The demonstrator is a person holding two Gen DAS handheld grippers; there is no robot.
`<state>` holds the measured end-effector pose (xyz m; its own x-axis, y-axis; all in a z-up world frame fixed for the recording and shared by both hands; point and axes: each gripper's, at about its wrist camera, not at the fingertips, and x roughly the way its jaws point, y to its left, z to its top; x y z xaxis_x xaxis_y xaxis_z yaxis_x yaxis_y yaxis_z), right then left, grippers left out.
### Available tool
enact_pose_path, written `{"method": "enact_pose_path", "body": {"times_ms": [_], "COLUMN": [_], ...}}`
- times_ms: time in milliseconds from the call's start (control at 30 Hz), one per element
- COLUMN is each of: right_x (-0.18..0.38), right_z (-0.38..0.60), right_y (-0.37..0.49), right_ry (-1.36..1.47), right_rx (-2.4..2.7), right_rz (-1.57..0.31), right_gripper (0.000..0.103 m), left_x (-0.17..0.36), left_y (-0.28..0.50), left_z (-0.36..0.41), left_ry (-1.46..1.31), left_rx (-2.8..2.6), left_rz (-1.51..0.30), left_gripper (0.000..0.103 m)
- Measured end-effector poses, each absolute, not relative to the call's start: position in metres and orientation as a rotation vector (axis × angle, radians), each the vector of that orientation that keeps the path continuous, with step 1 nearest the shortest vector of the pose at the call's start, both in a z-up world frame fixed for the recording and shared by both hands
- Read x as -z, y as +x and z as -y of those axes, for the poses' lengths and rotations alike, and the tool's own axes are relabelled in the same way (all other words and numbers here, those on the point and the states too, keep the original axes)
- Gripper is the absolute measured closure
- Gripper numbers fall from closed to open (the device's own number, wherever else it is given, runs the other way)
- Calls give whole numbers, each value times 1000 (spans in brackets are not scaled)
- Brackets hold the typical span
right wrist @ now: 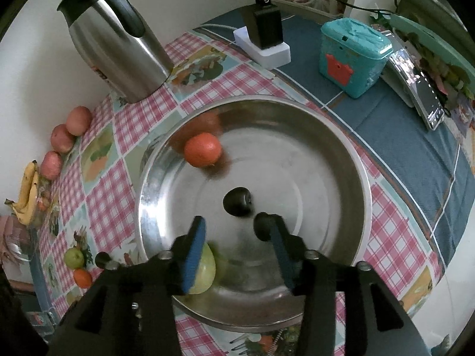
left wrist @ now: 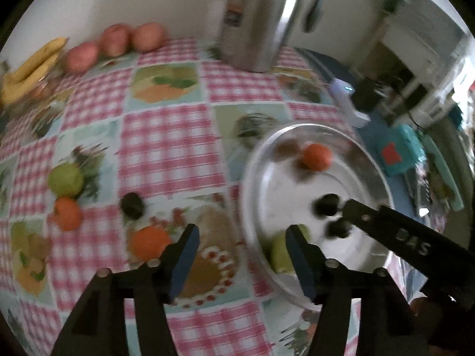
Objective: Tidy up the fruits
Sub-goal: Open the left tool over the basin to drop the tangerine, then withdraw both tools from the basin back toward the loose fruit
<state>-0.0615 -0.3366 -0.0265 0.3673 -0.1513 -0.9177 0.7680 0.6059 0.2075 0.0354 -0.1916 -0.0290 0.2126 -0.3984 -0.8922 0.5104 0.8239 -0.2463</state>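
1. A round steel bowl (right wrist: 353, 160) sits on the table (right wrist: 142, 118). Inside it lie an orange fruit (right wrist: 202, 149) near the far side, two dark round fruits, one near the middle (right wrist: 236, 201) and the other (right wrist: 262, 227) just at the tip of a right finger, and a pale green fruit (right wrist: 204, 270) by the near rim.
2. The right gripper (right wrist: 234, 237) hangs over the bowl with its fingers partly apart; nothing is pressed between the pads.
3. The left gripper (left wrist: 242, 252) hovers over the bowl's left edge, fingers spread fairly wide and holding nothing; the green fruit shows just behind its right finger.
4. Still out on the cloth to the left of the bowl are a green fruit (left wrist: 65, 179), two orange fruits (left wrist: 67, 213) (left wrist: 150, 241) and a dark fruit (left wrist: 132, 204).
5. Along the wall lie three reddish apples (left wrist: 114, 40) and a bunch of bananas (left wrist: 32, 66).
6. The table wears a pink checked cloth with fruit pictures; a steel kettle (right wrist: 118, 38) with a black handle stands at the back.
7. Further right, on a blue cloth, stand a white dock with a black charger (right wrist: 265, 34), a teal box (right wrist: 351, 56) and a phone (right wrist: 421, 89).
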Motion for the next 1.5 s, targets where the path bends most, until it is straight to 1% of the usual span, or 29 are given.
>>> {"method": "enact_pose_path", "body": {"times_ms": [100, 300, 433, 633, 867, 1000, 1033, 1067, 1167, 1200, 1267, 1500], "right_x": [26, 26, 24, 20, 15, 15, 16, 16, 18, 19, 21, 23], "right_z": [336, 331, 323, 308, 293, 287, 285, 284, 280, 280, 278, 280], "right_y": [-61, -56, -49, -39, -33, -29, -27, -26, -24, -24, -23, -22], "right_ry": [705, 686, 657, 609, 580, 564, 559, 554, 541, 538, 531, 527], "right_rx": [654, 631, 604, 551, 513, 501, 493, 488, 483, 482, 484, 495], "right_rz": [-1036, -1047, -1056, -1063, -1059, -1068, -1072, -1076, -1086, -1090, -1099, -1112], "right_gripper": [52, 52, 52, 52, 52, 52, 50, 45, 40, 39, 35, 33], "left_x": [33, 41, 36, 27, 19, 19, 19, 19, 21, 21, 21, 21], "left_y": [47, 67, 75, 85, 88, 89, 89, 90, 91, 91, 90, 89], "left_z": [171, 123, 98, 72, 51, 45, 44, 43, 44, 44, 46, 50], "left_ry": [74, -39, -98, -171, -246, -264, -265, -264, -251, -248, -238, -201], "left_rx": [517, 360, 322, 285, 252, 242, 240, 237, 237, 240, 246, 257], "left_rz": [-1252, -1316, -1307, -1288, -1267, -1264, -1264, -1263, -1266, -1264, -1262, -1250], "left_gripper": [31, 30, 25, 24, 19, 18, 18, 17, 0, 0, 0, 0]}}
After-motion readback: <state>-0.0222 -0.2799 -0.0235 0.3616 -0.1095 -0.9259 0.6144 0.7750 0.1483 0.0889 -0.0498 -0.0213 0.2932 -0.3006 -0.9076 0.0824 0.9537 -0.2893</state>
